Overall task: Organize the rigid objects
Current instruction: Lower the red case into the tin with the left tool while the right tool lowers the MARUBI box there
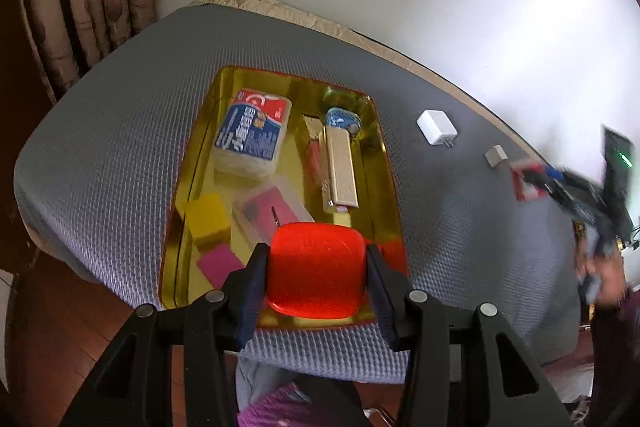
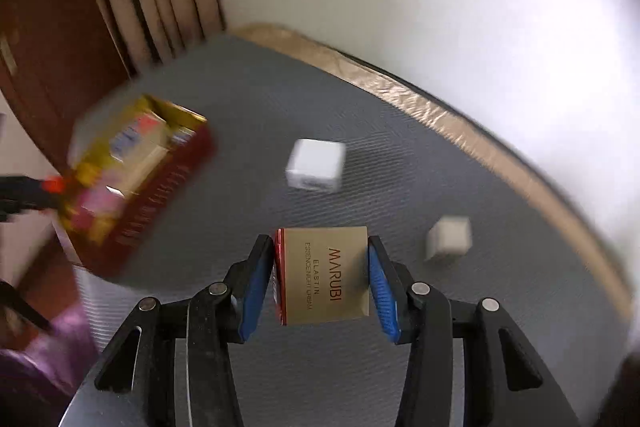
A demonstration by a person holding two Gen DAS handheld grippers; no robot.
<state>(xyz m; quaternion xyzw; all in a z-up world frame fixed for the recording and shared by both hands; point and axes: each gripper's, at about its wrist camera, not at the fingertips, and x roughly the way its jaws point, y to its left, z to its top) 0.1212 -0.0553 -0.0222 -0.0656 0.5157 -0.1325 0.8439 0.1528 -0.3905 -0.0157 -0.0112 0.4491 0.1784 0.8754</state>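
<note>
In the left wrist view my left gripper (image 1: 316, 267) is shut on a red translucent block (image 1: 316, 271) held over the near end of the gold tray (image 1: 192, 163). The tray holds a blue-and-white pack (image 1: 250, 135), a long gold box (image 1: 340, 171), a clear case with pink inside (image 1: 272, 211), and yellow and pink blocks. In the right wrist view my right gripper (image 2: 320, 275) is shut on a small gold box with a red edge (image 2: 326, 275), above the grey mat. That gripper (image 1: 536, 183) appears blurred at the right of the left wrist view.
A white charger (image 1: 436, 127) (image 2: 316, 165) and a small white cube (image 1: 496, 155) (image 2: 448, 237) lie on the grey mat (image 1: 120, 131), right of the tray. A wall stands behind, a curtain at far left. The tray's red side (image 2: 160, 195) shows blurred at left.
</note>
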